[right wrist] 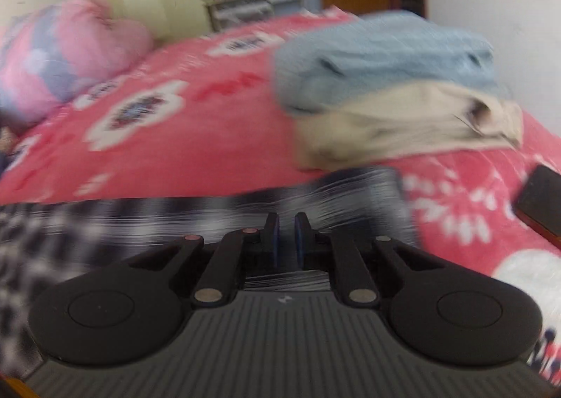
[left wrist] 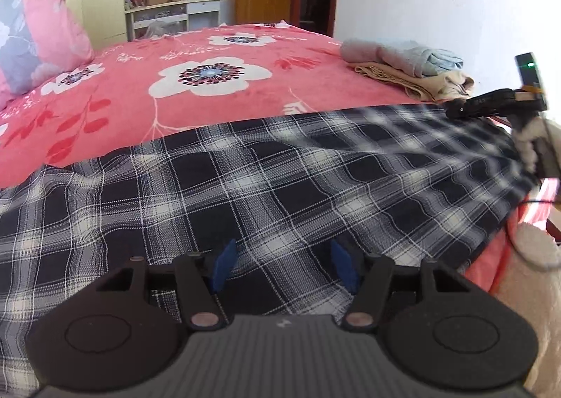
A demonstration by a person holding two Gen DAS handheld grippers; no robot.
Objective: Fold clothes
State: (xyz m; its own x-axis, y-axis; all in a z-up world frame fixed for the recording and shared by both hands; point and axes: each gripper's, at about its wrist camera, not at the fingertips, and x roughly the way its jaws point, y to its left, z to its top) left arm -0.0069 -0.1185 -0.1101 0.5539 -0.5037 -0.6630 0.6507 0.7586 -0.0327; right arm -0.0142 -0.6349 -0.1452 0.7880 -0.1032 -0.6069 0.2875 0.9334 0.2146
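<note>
Checked shirt (left wrist: 266,180), black with white lines, lies spread across the near edge of the bed (left wrist: 217,89), well short of the stack of folded clothes (left wrist: 406,72) farther up the blanket. My right gripper (right wrist: 284,222) is closed tight, with the shirt's edge apparently pinched between its pads, though blur keeps me from being sure. If that thin pinch slips, the lifted side may flop back crooked. My left gripper (left wrist: 282,266) hovers over the cloth, jaws apart, holding nothing, so the shirt could slide along the blanket and bunch. A phone (right wrist: 541,203) lies beside the stack; a wide swing might knock it.
</note>
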